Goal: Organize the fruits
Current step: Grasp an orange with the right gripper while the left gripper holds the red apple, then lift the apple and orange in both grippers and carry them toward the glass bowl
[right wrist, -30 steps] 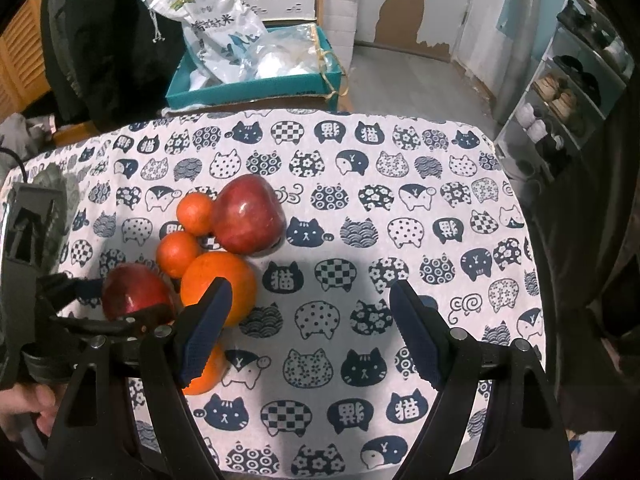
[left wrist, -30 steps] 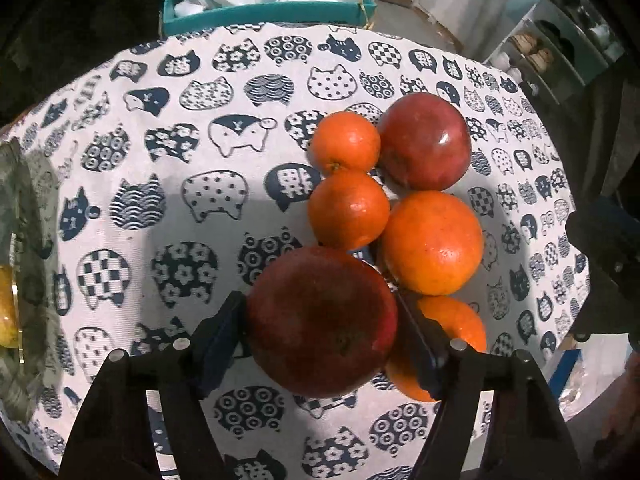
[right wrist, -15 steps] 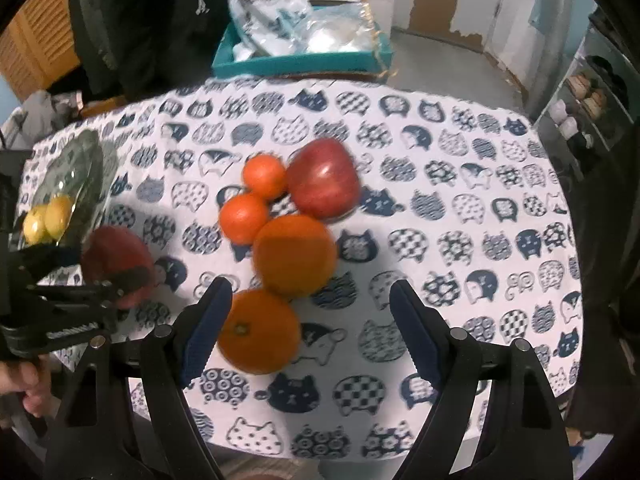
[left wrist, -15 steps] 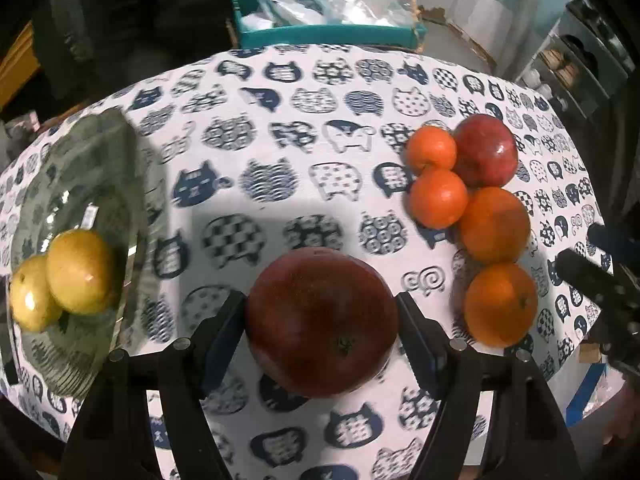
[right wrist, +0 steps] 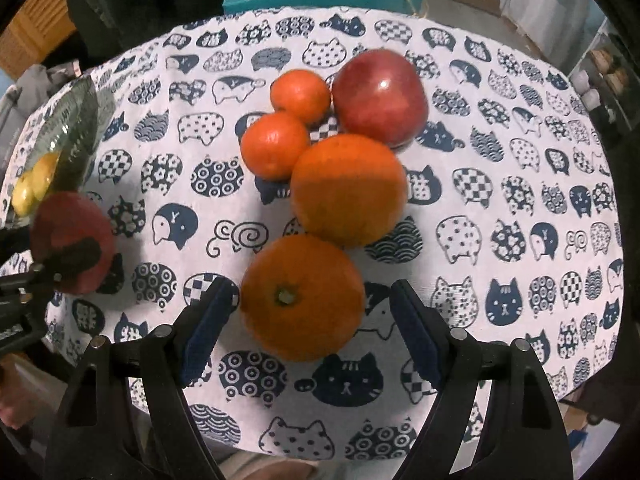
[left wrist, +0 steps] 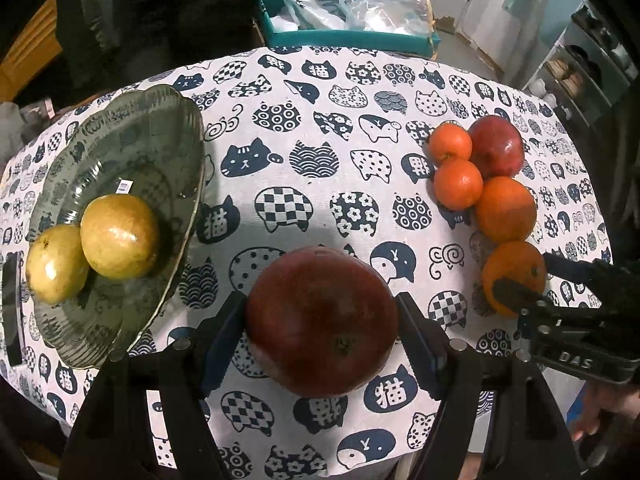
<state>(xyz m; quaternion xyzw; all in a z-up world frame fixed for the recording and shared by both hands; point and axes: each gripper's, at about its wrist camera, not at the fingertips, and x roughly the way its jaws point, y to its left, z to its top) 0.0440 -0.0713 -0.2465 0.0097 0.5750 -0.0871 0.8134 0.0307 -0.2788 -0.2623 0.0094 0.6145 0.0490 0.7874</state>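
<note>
Left of the left hand-held gripper (left wrist: 320, 336), which clamps a dark red apple (left wrist: 320, 320), sits the glass bowl (left wrist: 120, 152), nearer this hand; right hand-held gripper (right wrist: 312, 320) hangs wide around the nearest orange (right wrist: 302, 296), pads not touching.

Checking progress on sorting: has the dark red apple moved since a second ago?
Yes. The dark red apple left the orange cluster, carried leftward toward the glass plate.

Bare cat-print tabletop (left wrist: 304, 152) lies open between the green glass plate (left wrist: 160, 128) left and the clustered oranges (left wrist: 505, 209) right.
</note>
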